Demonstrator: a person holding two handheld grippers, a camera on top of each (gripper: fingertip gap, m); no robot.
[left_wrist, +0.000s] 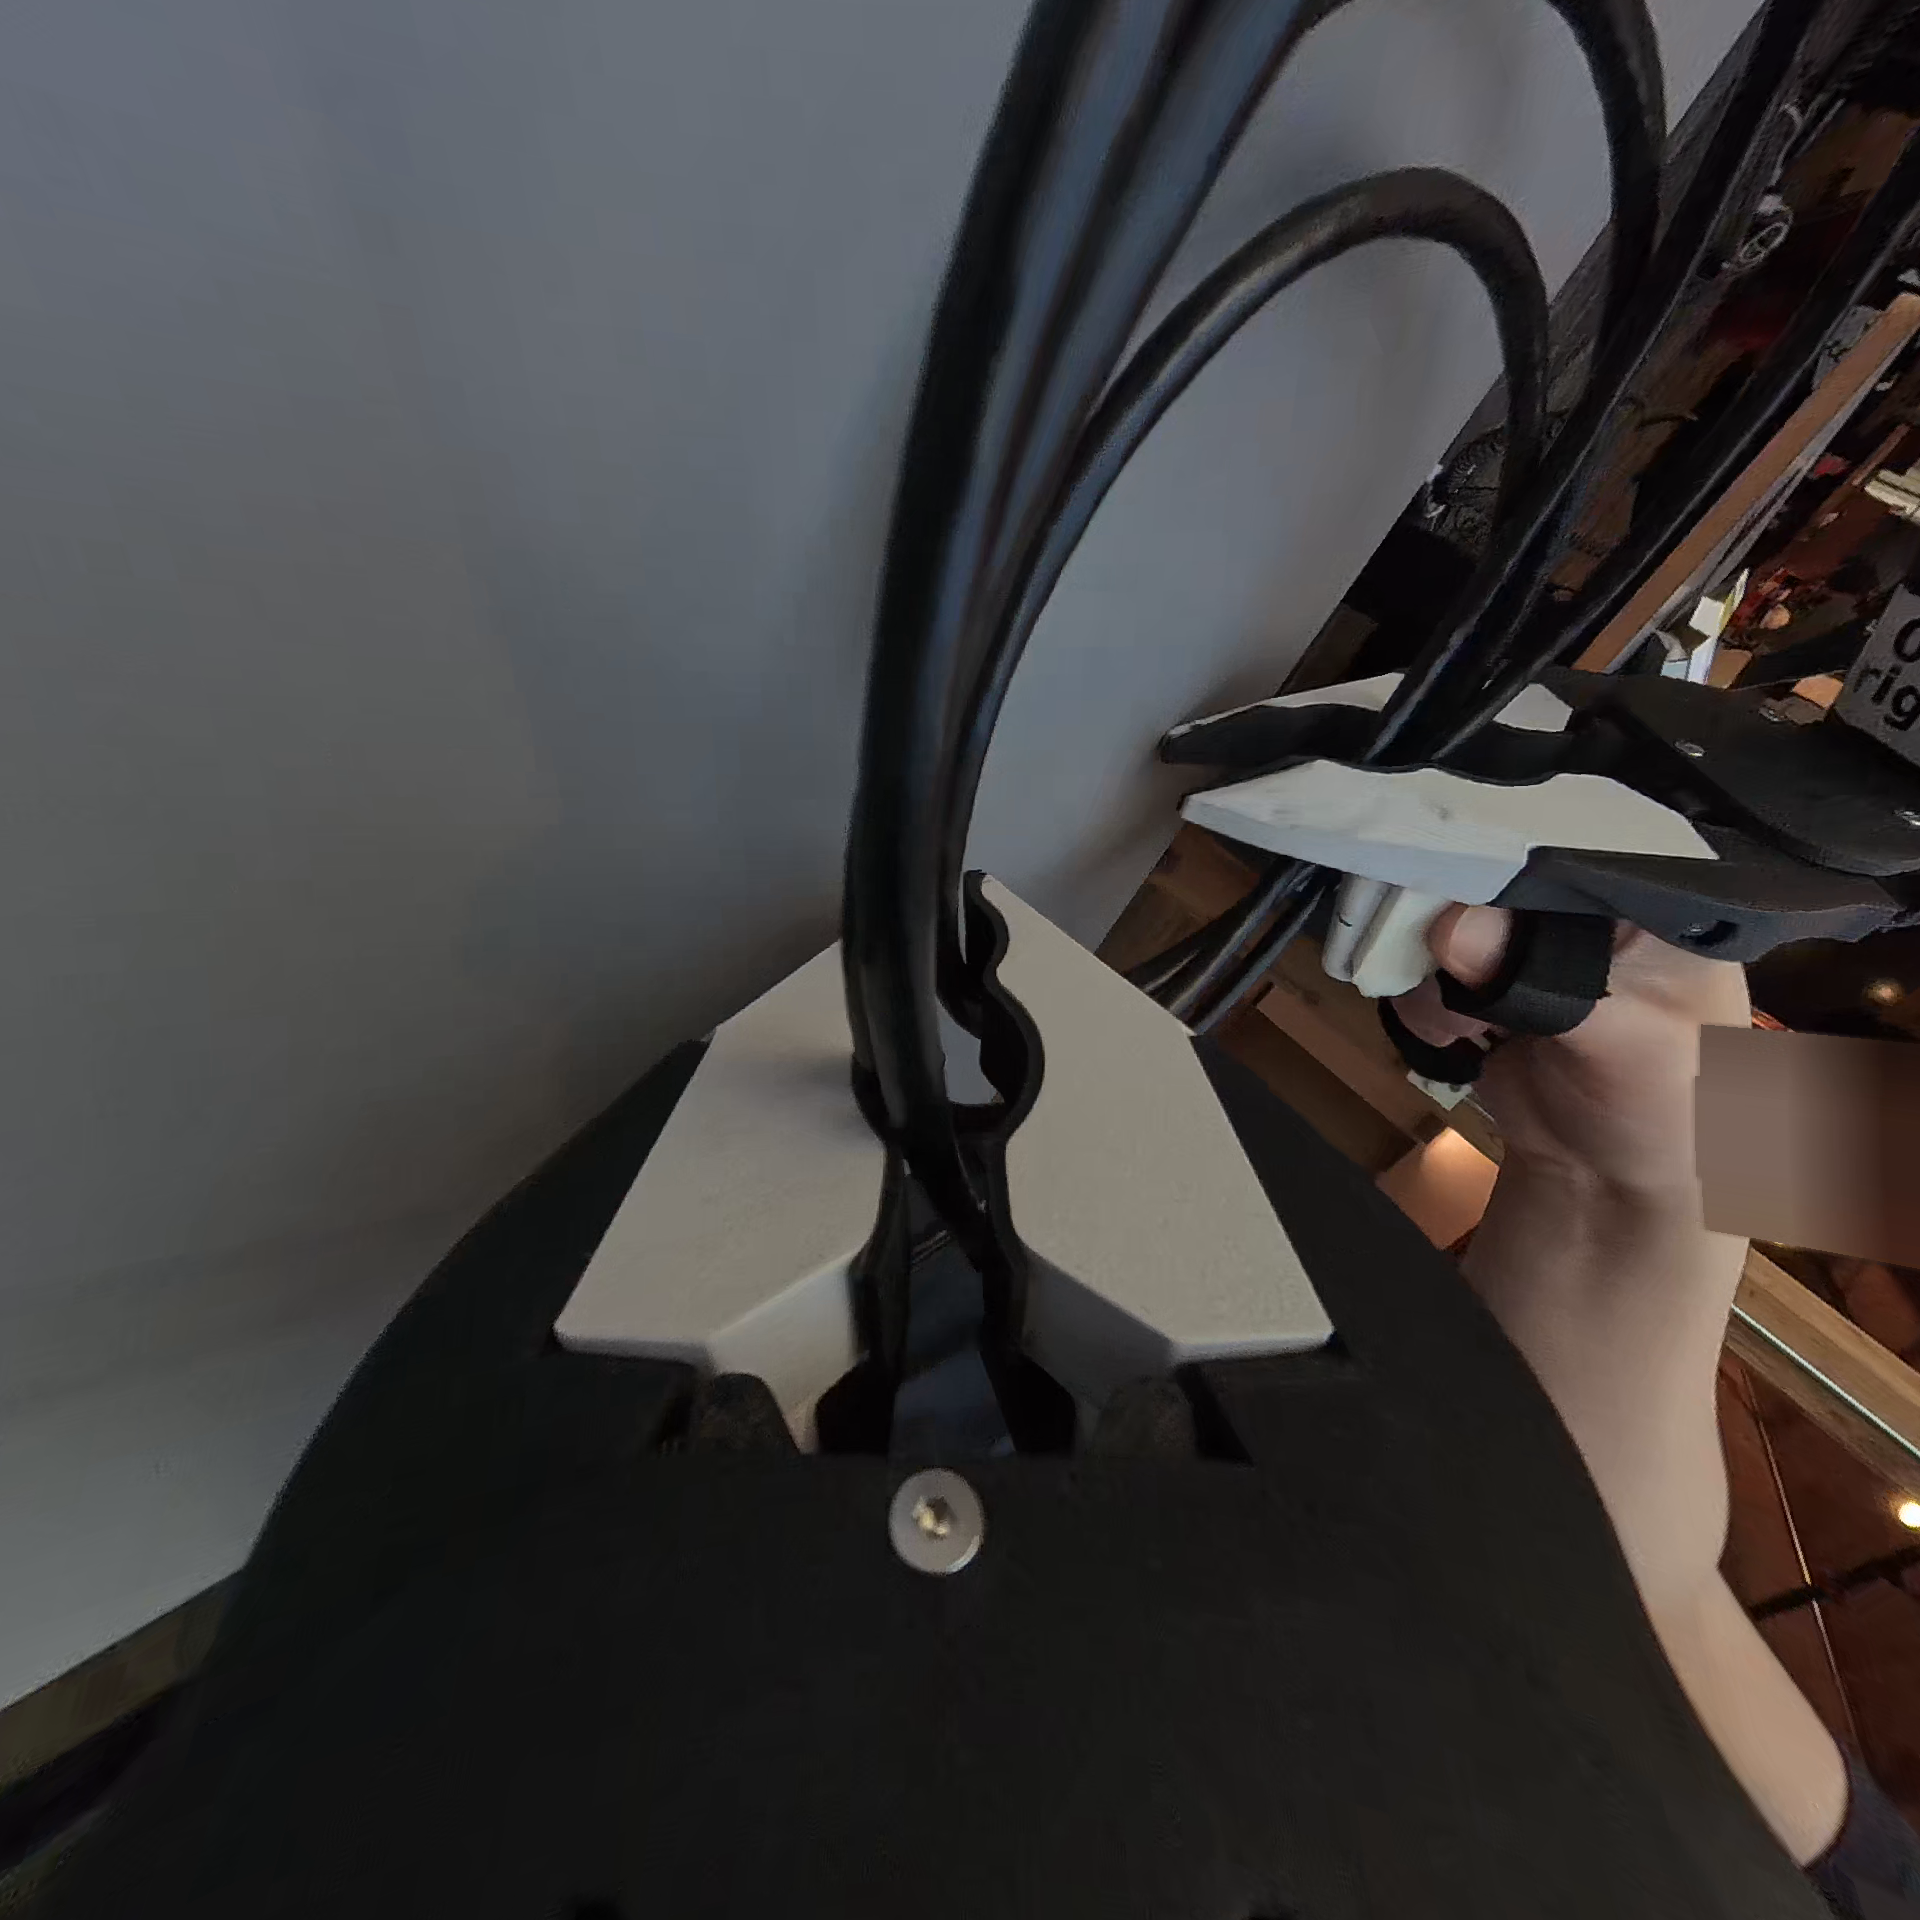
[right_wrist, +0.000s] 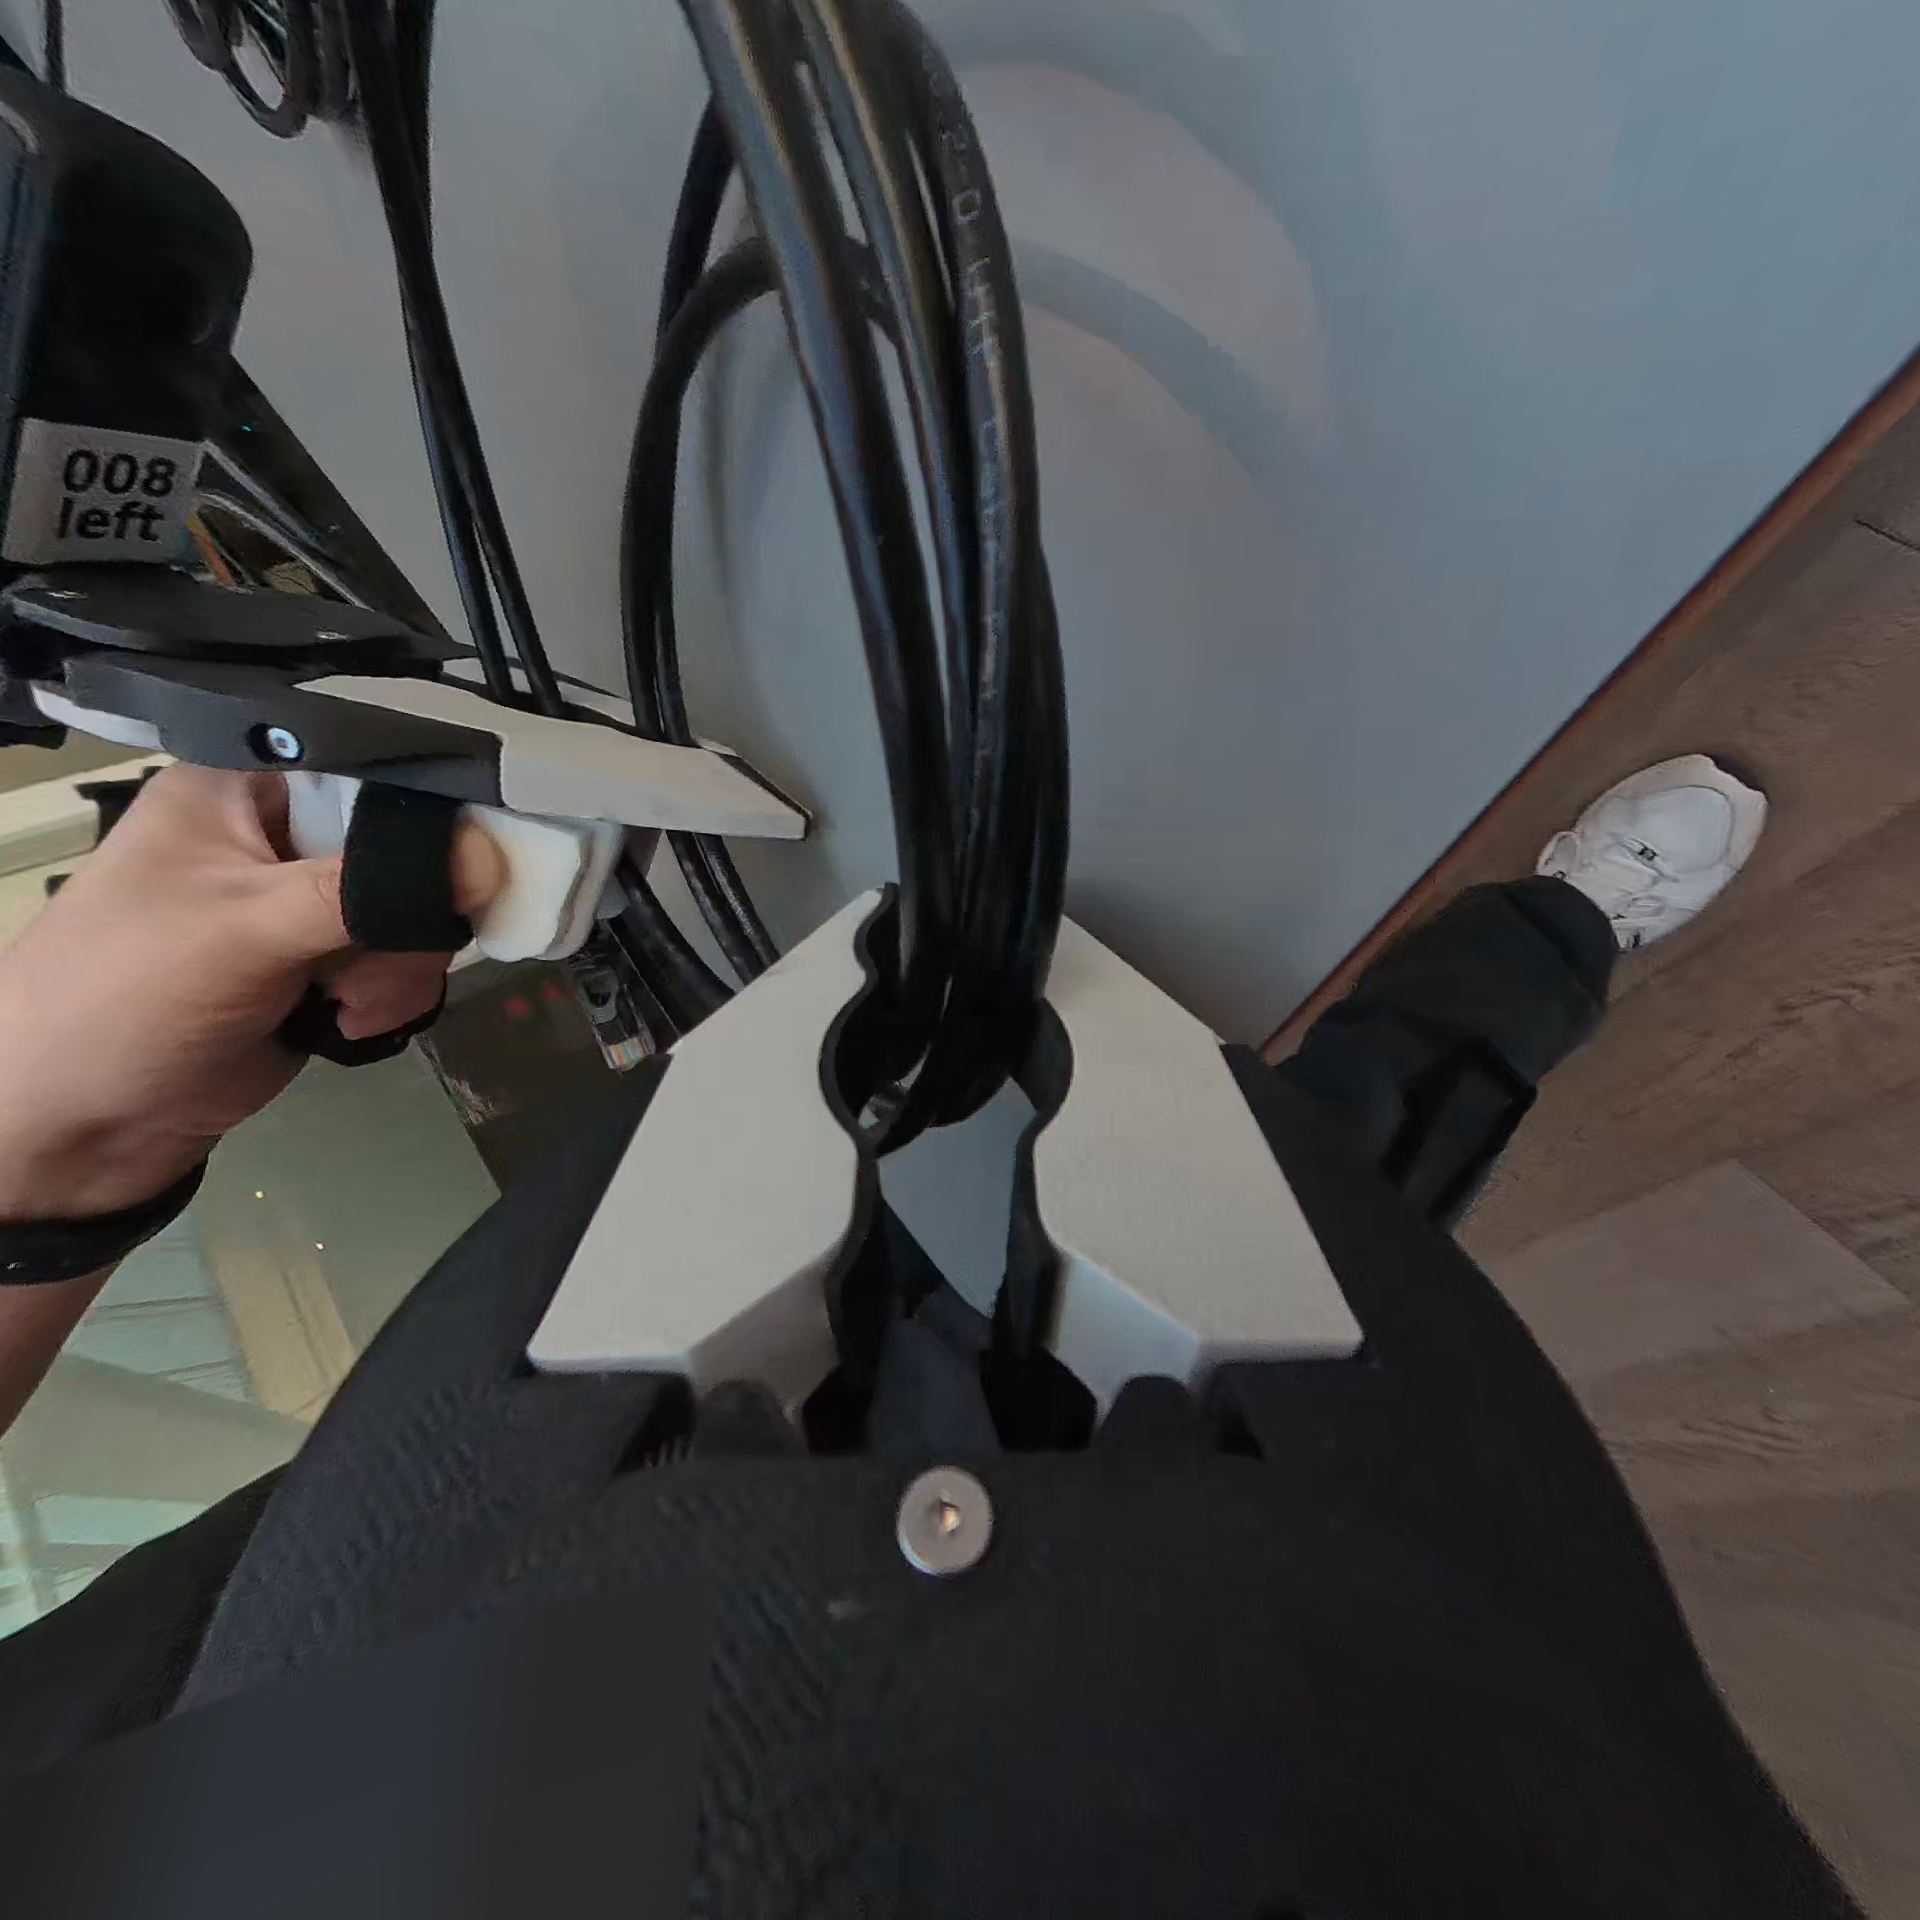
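Observation:
A coil of black cable hangs in loops in front of a grey wall, in the left wrist view (left_wrist: 925, 623) and the right wrist view (right_wrist: 966, 520). My left gripper (left_wrist: 909, 935) has white fingers and is shut on a few strands of the cable near the bottom of the loops. It also shows at the left of the right wrist view (right_wrist: 769, 790). My right gripper (right_wrist: 971, 914) is shut around a thicker bundle of the same cable. It also shows at the right of the left wrist view (left_wrist: 1184, 779). A clear plug (right_wrist: 623, 1039) at a cable end hangs below the left gripper.
The grey wall (left_wrist: 416, 520) is close behind the cable. A wooden floor (right_wrist: 1714, 1143) lies to the right, with a person's dark trouser leg (right_wrist: 1455, 997) and white shoe (right_wrist: 1662, 842) on it. Dark shelving (left_wrist: 1766, 416) stands at the right. There is about 6 cm between the tips of the two grippers.

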